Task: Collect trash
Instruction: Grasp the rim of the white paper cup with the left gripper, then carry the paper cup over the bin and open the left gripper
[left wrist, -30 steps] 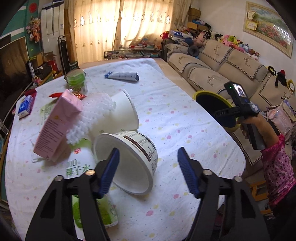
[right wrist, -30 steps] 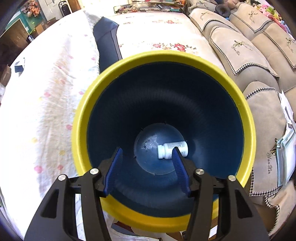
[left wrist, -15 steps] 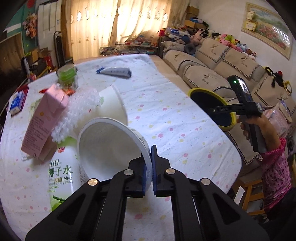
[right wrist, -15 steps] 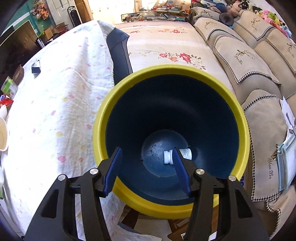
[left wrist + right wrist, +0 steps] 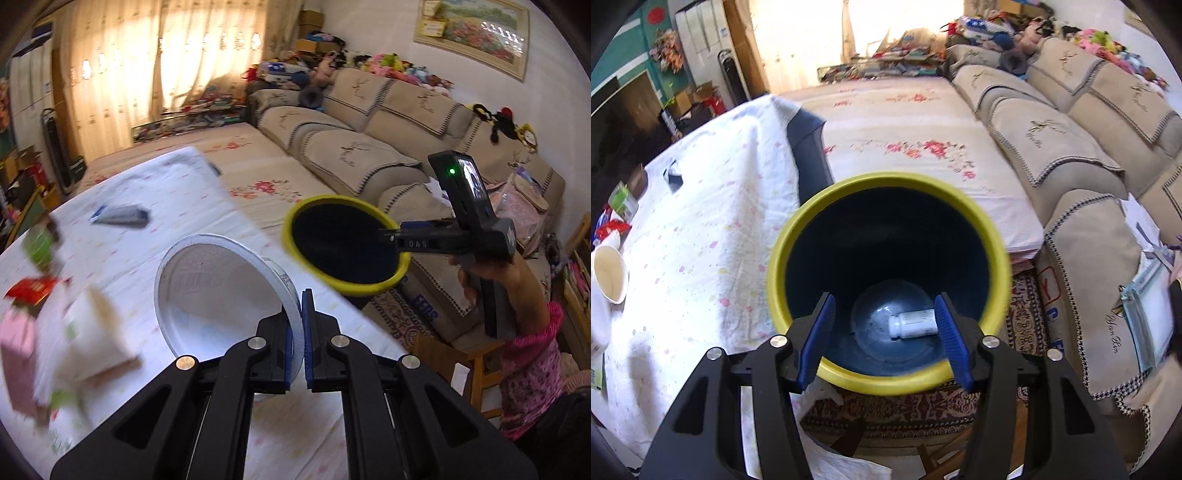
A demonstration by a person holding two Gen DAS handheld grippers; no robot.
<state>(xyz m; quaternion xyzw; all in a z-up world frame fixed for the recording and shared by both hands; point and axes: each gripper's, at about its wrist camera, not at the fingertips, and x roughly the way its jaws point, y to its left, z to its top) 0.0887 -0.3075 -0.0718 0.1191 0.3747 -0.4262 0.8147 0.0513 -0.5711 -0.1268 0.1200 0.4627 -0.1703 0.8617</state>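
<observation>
My left gripper is shut on the rim of a white paper bowl and holds it above the table, its open side facing me. The yellow-rimmed blue trash bin stands beside the table's right edge, just right of the bowl. In the right wrist view my right gripper is open and empty over the bin. A white pill bottle lies on the bin's bottom. The right gripper also shows in the left wrist view.
The table has a white dotted cloth. On it lie a paper cup, a pink carton, a red wrapper, a green-lidded jar and a grey tube. A beige sofa stands to the right.
My left gripper closed on the bowl's rim, lifted it off the table and carried it right toward the bin. My right gripper drew back and up from the bin, staying open.
</observation>
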